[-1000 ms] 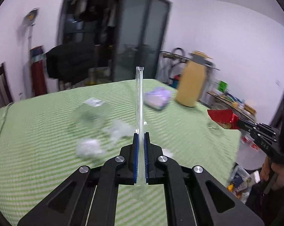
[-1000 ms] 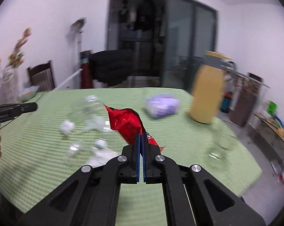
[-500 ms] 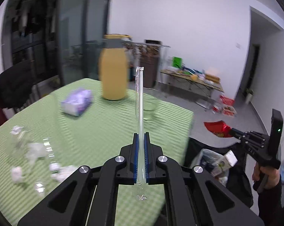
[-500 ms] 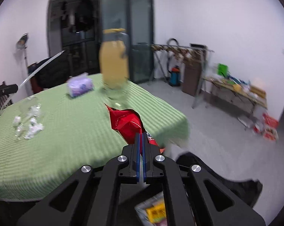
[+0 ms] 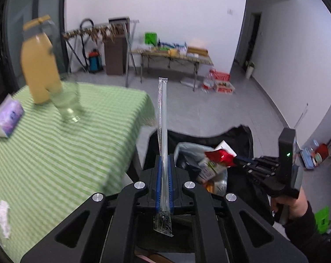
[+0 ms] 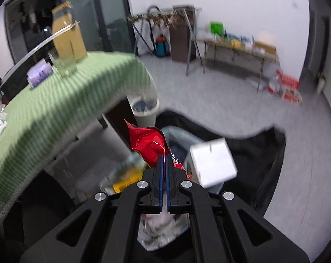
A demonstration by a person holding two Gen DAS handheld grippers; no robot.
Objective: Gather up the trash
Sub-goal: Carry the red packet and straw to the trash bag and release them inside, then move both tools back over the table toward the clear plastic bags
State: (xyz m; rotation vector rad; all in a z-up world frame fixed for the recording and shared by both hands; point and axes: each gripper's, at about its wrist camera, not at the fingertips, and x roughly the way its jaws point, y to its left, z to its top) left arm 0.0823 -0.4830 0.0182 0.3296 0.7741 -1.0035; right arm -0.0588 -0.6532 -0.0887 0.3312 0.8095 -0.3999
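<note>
Your left hand-held gripper (image 5: 164,171) is clamped tight on a clear straw wrapper (image 5: 162,118) that stands upright from the pads. Your right hand-held gripper (image 6: 164,164) is pinched closed on a red snack bag (image 6: 149,143). Both hang over the open black trash bag (image 5: 237,134) on the floor, already holding a white box (image 6: 212,162). Beyond, the green-striped table (image 5: 55,149) carries a yellow bottle (image 5: 40,65).
</note>
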